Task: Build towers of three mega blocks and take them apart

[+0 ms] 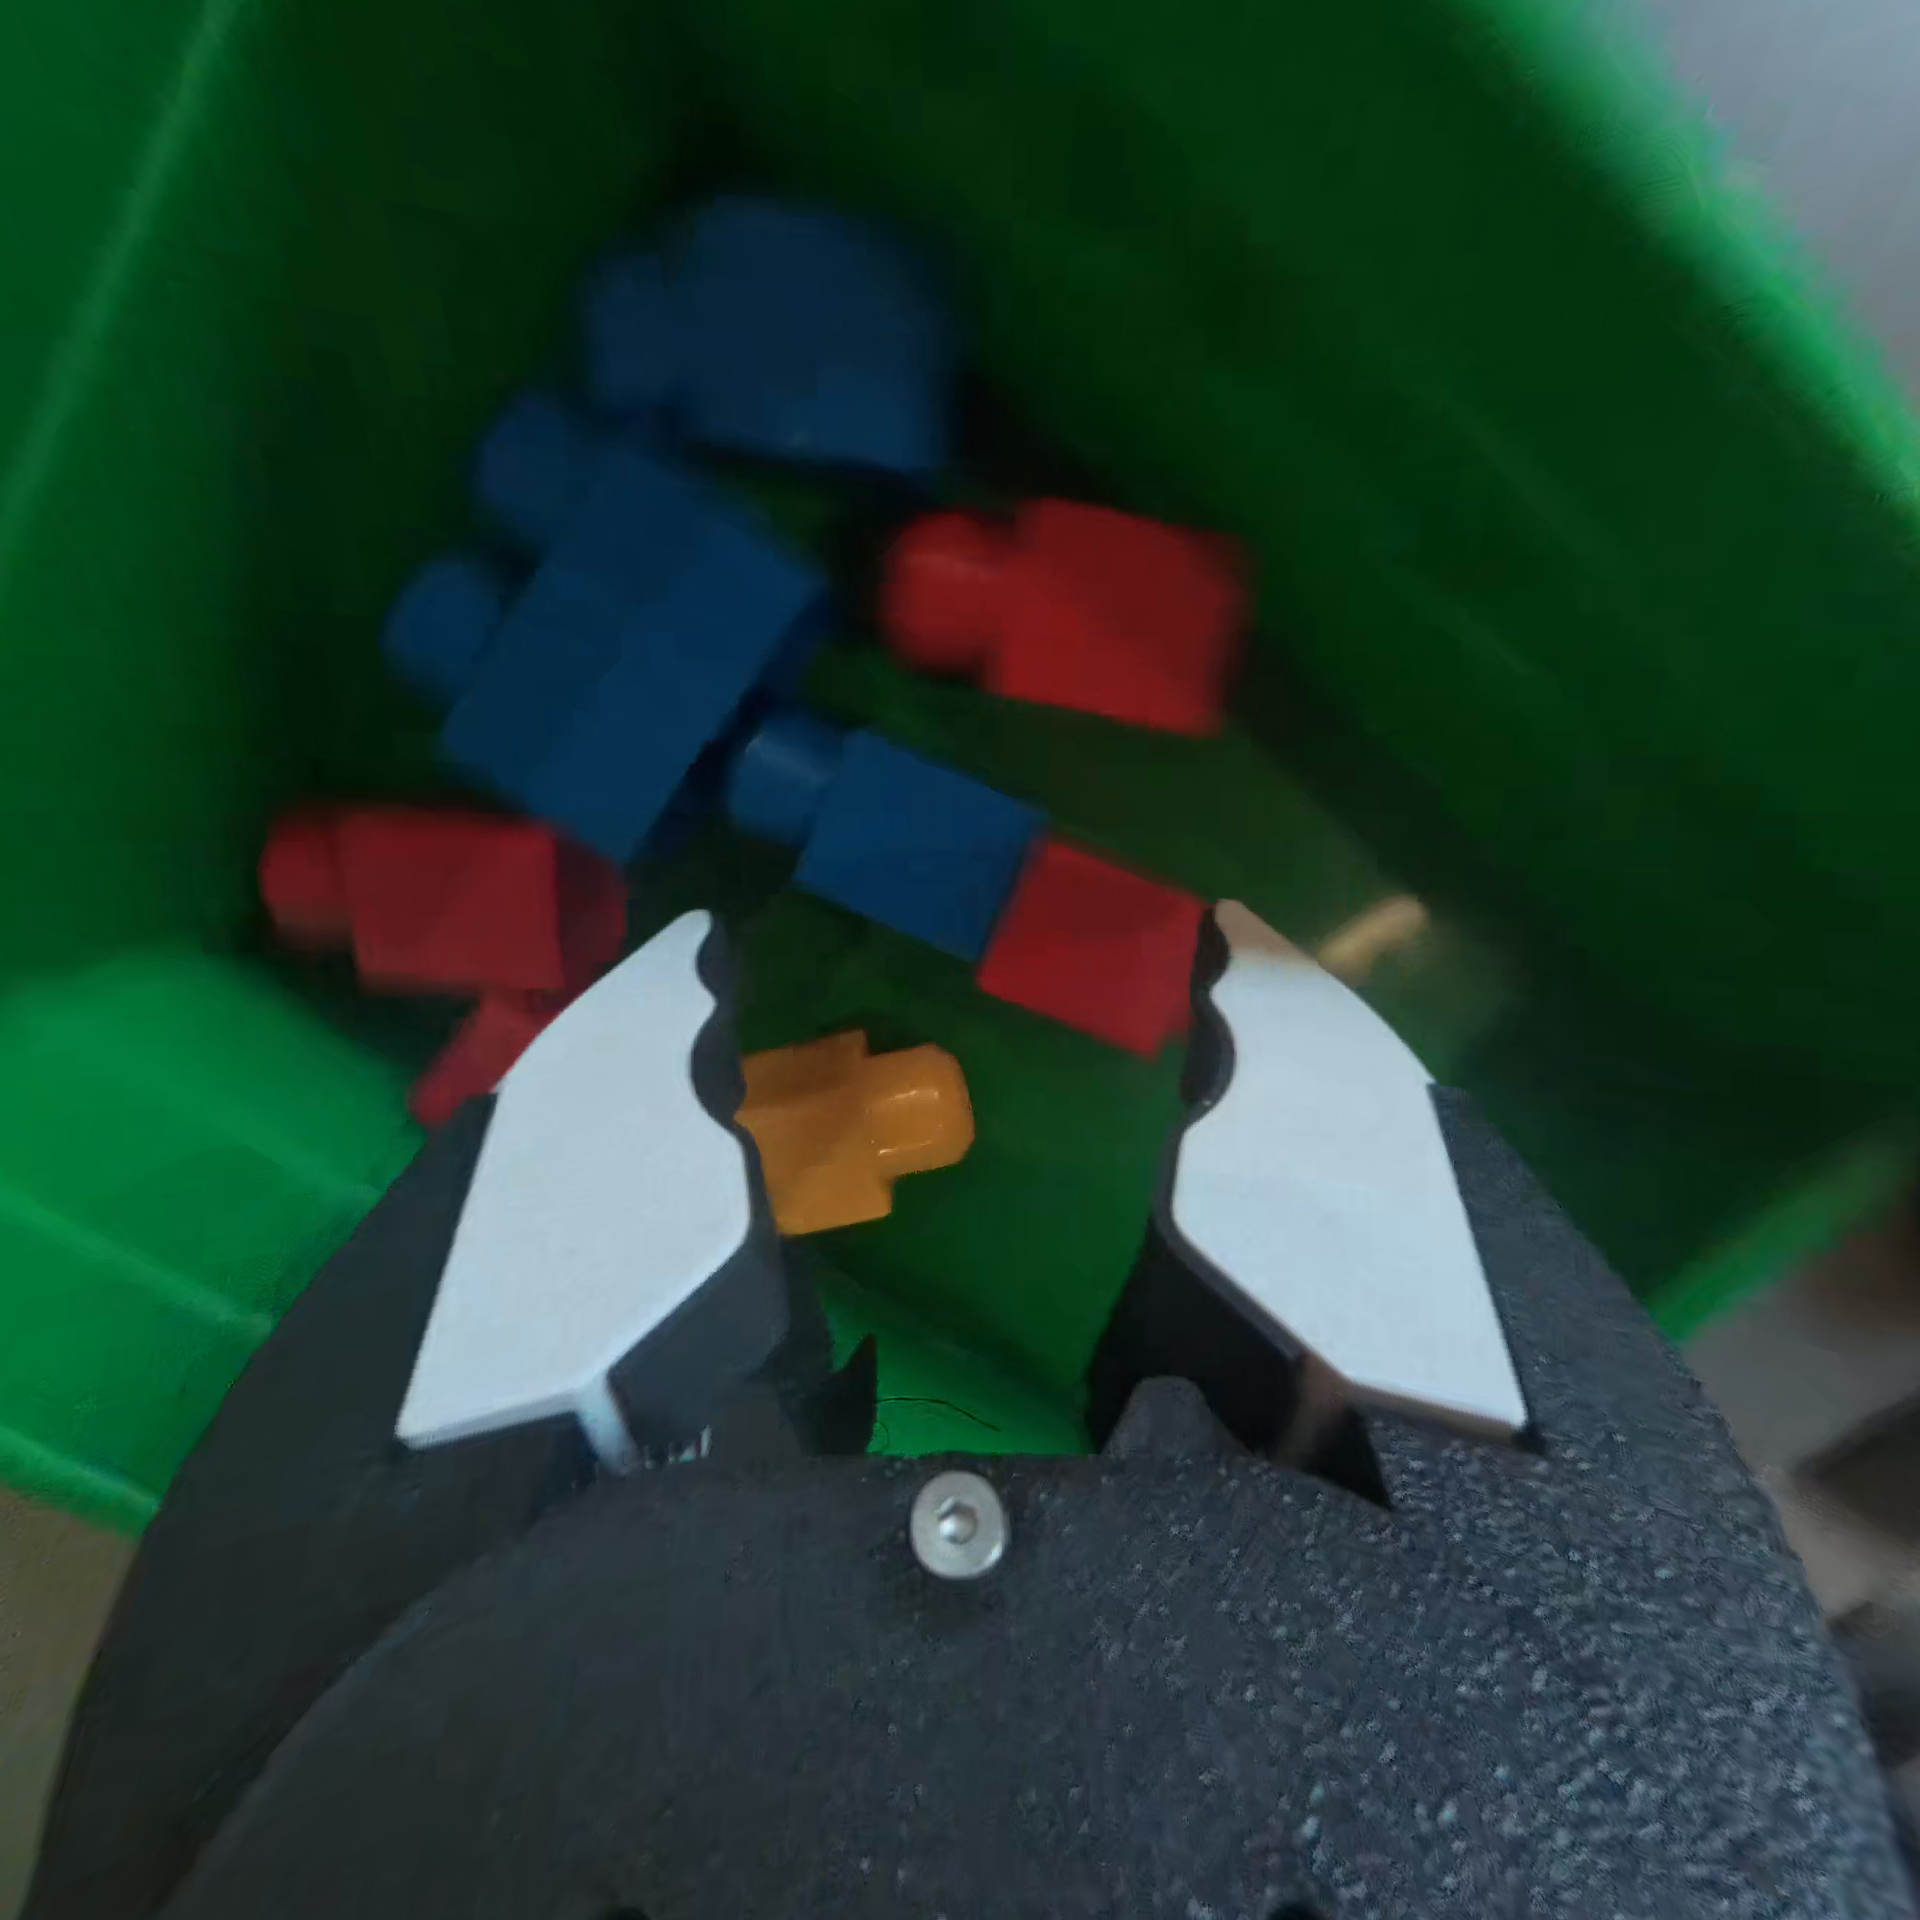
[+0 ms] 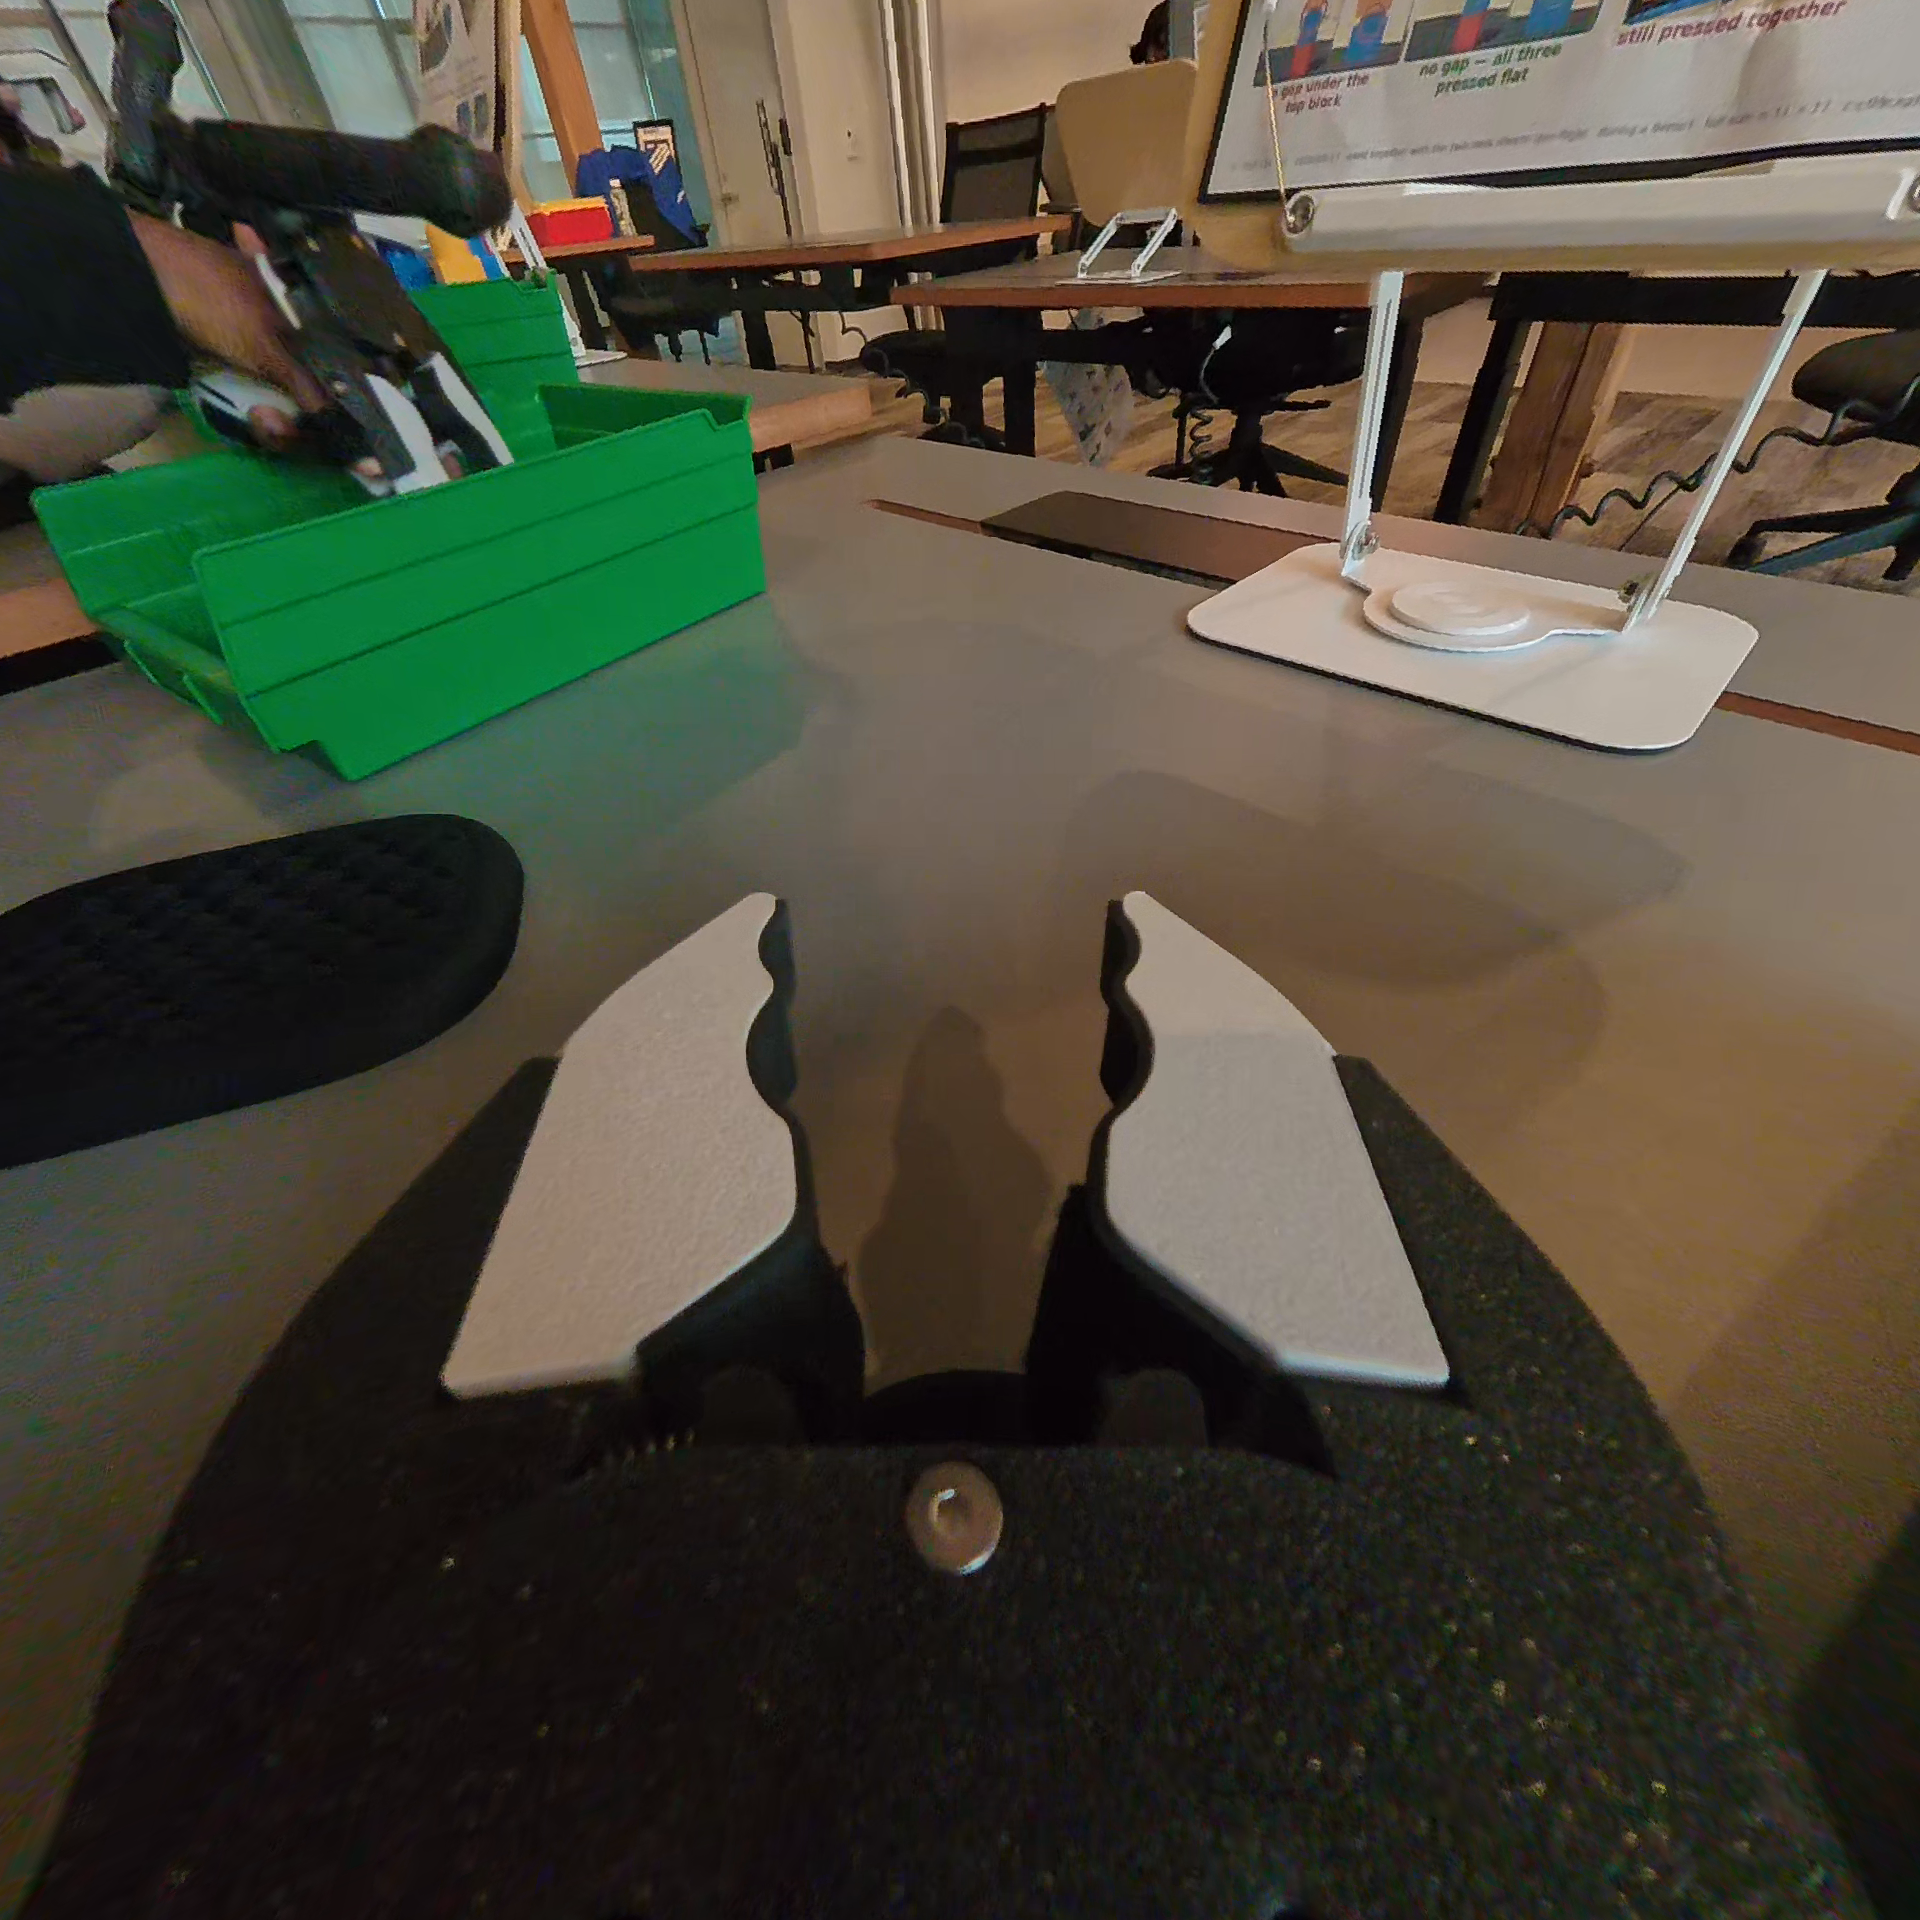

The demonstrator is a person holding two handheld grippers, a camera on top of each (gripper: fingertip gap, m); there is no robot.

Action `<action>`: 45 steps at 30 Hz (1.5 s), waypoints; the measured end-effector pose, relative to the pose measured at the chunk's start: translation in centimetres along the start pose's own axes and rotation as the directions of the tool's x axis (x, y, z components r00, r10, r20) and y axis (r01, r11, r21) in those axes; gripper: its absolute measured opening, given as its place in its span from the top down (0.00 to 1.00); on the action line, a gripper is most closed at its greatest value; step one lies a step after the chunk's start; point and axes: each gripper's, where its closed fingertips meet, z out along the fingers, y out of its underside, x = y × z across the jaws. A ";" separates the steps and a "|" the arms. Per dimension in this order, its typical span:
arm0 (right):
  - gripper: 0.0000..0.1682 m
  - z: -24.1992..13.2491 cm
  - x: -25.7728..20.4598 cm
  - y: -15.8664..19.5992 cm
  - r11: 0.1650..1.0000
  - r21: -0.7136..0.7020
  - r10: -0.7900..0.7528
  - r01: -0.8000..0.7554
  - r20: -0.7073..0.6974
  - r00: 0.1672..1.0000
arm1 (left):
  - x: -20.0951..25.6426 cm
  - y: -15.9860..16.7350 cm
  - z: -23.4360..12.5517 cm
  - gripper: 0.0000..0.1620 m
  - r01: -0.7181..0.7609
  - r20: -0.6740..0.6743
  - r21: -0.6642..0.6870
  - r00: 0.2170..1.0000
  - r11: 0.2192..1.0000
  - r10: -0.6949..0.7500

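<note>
My left gripper [image 1: 961, 925] is open inside a green bin [image 1: 1455, 520], above loose mega blocks. A small orange block [image 1: 852, 1132] lies on the bin floor between my fingers, close to the left finger [image 1: 613, 1174]. A joined blue [image 1: 904, 842] and red [image 1: 1091, 956] pair lies just beyond the fingertips. More blue blocks [image 1: 623, 644] and red blocks [image 1: 1081, 613] lie farther in. The view is blurred. My right gripper [image 2: 945, 904] is open and empty, low over the grey table [image 2: 987, 748]. The right wrist view shows the left gripper [image 2: 416, 426] reaching into the green bin [image 2: 468, 603].
A black textured pad [image 2: 229, 966] lies on the table at the left. A white stand [image 2: 1475, 644] holding an instruction sheet [image 2: 1558, 83] stands at the back right. Chairs and other tables fill the room behind. A person's arm [image 2: 83, 281] holds the left gripper. Spacing between my two grippers at the tips: around 45 cm.
</note>
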 end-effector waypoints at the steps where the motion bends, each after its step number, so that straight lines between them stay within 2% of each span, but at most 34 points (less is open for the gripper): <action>1: 0.66 0.1 0.0 0.0 1.000 0.002 0.000 0.000 0.001 1.000 | -0.4 0.1 0.3 0.47 0.075 0.026 0.000 0.997 0.997 -0.075; 4: 0.66 0.4 0.0 0.0 1.000 0.010 0.001 -0.001 0.003 1.000 | -0.4 -0.2 1.1 0.45 0.227 0.038 0.043 0.973 0.973 -0.229; 7: 0.66 0.4 -0.1 -0.2 1.000 0.015 0.005 -0.005 0.004 1.000 | -0.3 -0.5 1.6 0.44 0.309 0.043 0.067 0.949 0.949 -0.312; 11: 0.66 0.4 -0.2 -0.3 0.999 0.032 0.006 -0.006 0.005 1.000 | -1.0 -0.7 2.1 0.51 0.359 0.062 0.100 0.928 0.928 -0.366; 15: 0.67 0.1 -0.2 -0.3 0.999 0.042 0.008 -0.008 0.005 1.000 | -1.6 -0.9 2.1 0.68 0.368 0.080 0.117 0.922 0.922 -0.378; 18: 0.66 0.0 -0.3 -0.3 0.999 0.042 0.010 -0.010 0.006 1.000 | -2.0 -0.7 1.9 0.74 0.370 0.101 0.118 0.919 0.922 -0.382; 23: 0.67 -0.3 -0.3 -0.2 0.999 0.041 0.011 -0.011 0.011 1.000 | -2.9 -0.7 0.1 0.76 0.362 0.136 0.199 0.910 0.911 -0.391; 28: 0.67 -0.5 -0.4 0.1 1.000 0.031 0.000 0.000 0.013 1.000 | -3.2 -2.1 -4.6 0.76 0.295 0.145 0.437 0.909 0.850 -0.391; 32: 0.67 -0.6 -0.6 0.4 1.000 0.007 -0.014 0.013 0.016 1.000 | 0.5 -5.1 -9.2 0.76 0.162 0.105 0.664 0.947 0.730 -0.305; 35: 0.67 -0.5 -0.9 0.6 0.999 -0.009 -0.033 0.033 0.020 0.999 | 4.0 -7.1 -11.5 0.76 0.073 0.108 0.763 0.965 0.642 -0.238; 41: 0.67 -0.1 -2.1 0.3 0.998 -0.041 -0.036 0.039 0.079 0.996 | 11.7 -10.3 -13.7 0.76 -0.062 0.119 0.868 0.989 0.492 -0.085; 45: 0.67 0.5 -3.8 -2.6 1.000 -0.015 0.016 -0.013 0.174 0.985 | 17.1 -12.0 -13.8 0.76 -0.129 0.138 0.897 0.990 0.422 0.008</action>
